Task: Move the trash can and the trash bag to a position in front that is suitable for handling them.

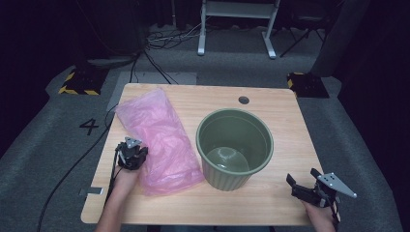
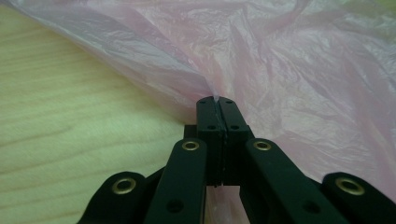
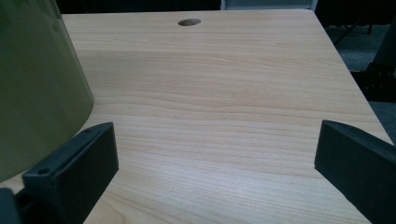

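Green bucket [image 1: 235, 147] is the landmark: upright on the wooden table [image 1: 270, 203], mouth up, inside bare, standing right of table centre. Pink plastic bag [image 1: 162, 140] lies flat and crumpled to the left of the bucket, its long side running from the far-left part of the table toward the near edge, its right edge just beside the bucket wall, touching or not I can't tell. Left gripper [image 1: 131, 155] sits at the bag's left edge, on the side away from the bucket, hand coming in from the near edge of the table. In the left gripper view the jaws are pressed together with a thin fold of the pink bag [image 2: 299, 79] pinched at the tips, film pulled up into a small peak there, so left gripper [image 2: 217, 101] is clamped on the bag edge. Right gripper [image 1: 302, 186] is near the table's front-right corner, right of the bucket and apart from it, jaws spread wide with nothing between them; the right gripper view shows bare wood between the two pads and the bucket [image 3: 37, 88] wall close at the left, plus a round cable hole [image 3: 189, 22] far back on the table
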Demonstrator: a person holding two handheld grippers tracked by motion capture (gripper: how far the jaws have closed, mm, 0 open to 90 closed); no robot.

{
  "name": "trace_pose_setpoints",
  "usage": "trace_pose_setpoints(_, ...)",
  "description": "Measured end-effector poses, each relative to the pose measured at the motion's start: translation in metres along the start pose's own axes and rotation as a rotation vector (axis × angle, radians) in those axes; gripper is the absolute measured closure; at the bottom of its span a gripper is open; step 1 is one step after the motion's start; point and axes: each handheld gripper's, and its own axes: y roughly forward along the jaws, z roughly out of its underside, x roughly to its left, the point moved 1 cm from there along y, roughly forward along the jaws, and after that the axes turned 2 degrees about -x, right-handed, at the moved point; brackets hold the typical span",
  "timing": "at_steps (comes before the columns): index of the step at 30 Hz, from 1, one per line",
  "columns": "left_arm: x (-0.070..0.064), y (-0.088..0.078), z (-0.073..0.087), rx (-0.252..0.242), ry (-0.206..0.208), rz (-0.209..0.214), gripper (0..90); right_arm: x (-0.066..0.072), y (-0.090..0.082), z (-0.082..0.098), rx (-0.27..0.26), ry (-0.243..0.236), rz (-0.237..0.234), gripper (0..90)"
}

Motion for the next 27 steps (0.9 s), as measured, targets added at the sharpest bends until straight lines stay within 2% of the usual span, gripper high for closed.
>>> trace_pose_setpoints(2, 0.002, -0.005, 0.004, 0.01, 0.014, 0.052, 89.4, -0.002, -0.001, 0.0, -0.001, 0.002, 0.004, 0.0)
trace_pose_setpoints(6, 0.001, -0.014, 0.01, 0.033, 0.043, 0.098, 89.3, -0.003, -0.001, 0.0, -0.004, 0.004, 0.011, 0.0)
trace_pose_setpoints(8, 0.0, -0.016, 0.01, 0.034, 0.059, 0.099, 89.3, -0.003, -0.001, 0.0, -0.004, 0.002, 0.012, 0.0)
trace_pose_setpoints(9, -0.004, -0.021, 0.013, 0.029, 0.084, 0.116, 89.2, -0.003, -0.001, 0.001, -0.001, 0.001, 0.012, 0.0)
trace_pose_setpoints(12, -0.01, -0.031, 0.018, -0.001, 0.12, 0.125, 89.2, -0.002, -0.002, 0.001, -0.002, -0.001, 0.013, 0.0)
trace_pose_setpoints(13, -0.01, -0.031, 0.018, -0.001, 0.12, 0.125, 89.2, -0.002, -0.002, 0.0, -0.002, -0.001, 0.012, 0.0)
trace_pose_setpoints(15, -0.014, -0.042, 0.03, -0.012, 0.144, 0.139, 89.1, -0.003, -0.002, 0.001, -0.001, -0.002, 0.013, 0.0)
trace_pose_setpoints(18, -0.018, -0.054, 0.04, -0.016, 0.16, 0.159, 89.0, -0.006, -0.002, 0.002, 0.001, 0.004, 0.019, 0.0)
trace_pose_setpoints(20, -0.02, -0.061, 0.044, -0.018, 0.16, 0.169, 88.9, -0.007, -0.002, 0.002, 0.003, 0.005, 0.026, 0.0)
trace_pose_setpoints(22, -0.021, -0.066, 0.048, -0.026, 0.168, 0.161, 88.8, -0.008, -0.002, 0.002, 0.002, 0.008, 0.028, 0.0)
trace_pose_setpoints(27, -0.017, -0.066, 0.048, -0.035, 0.142, 0.147, 88.5, -0.007, -0.002, 0.002, 0.003, 0.007, 0.024, 0.0)
